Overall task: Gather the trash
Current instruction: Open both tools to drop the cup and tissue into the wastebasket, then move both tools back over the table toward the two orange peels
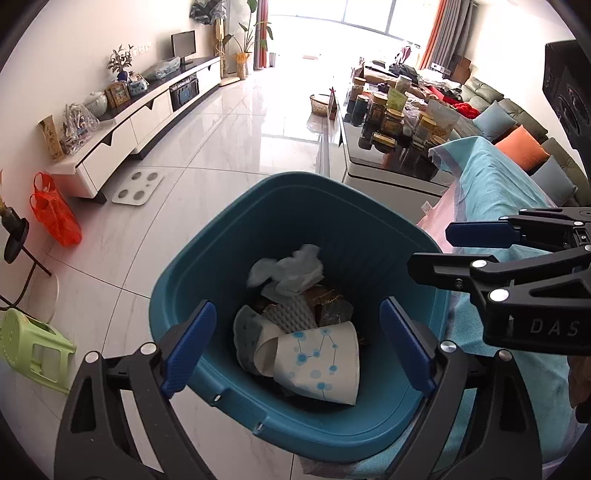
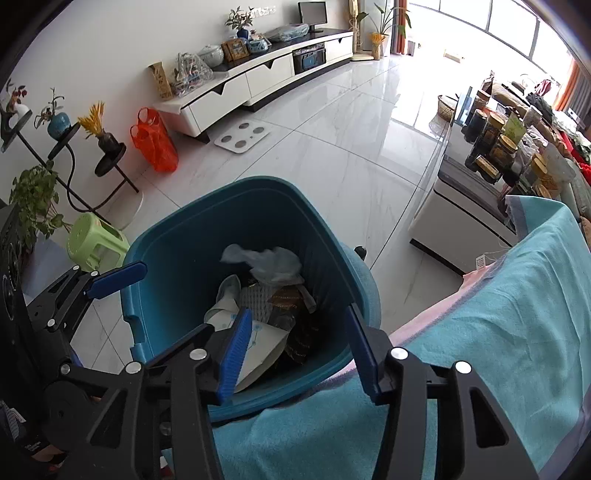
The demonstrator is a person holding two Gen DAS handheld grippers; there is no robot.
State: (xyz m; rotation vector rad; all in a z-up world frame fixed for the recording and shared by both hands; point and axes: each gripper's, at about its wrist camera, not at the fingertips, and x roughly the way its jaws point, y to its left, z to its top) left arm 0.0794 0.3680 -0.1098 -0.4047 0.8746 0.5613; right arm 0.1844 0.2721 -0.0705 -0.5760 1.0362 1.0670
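Both hanging right over the teal bin (image 1: pixel 295 236). Left gripper (image 1: pixel 299 347) jaws spread wide, nothing in them. Right gripper (image 2: pixel 299 354) jaws about half open, empty too. Crumpled tissue (image 1: pixel 288 273) and patterned paper cup (image 1: pixel 321 365) lying down in the bin, below the jaws.

Bright daylight; window (image 1: pixel 369 18) blown out; floor (image 1: pixel 280 122) glare; fisheye-bent edges.

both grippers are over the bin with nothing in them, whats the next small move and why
Probably lift both away from the blue bin: the left hand-held gripper and right hand-held gripper are open and empty, while the paper cup and tissue lie inside.
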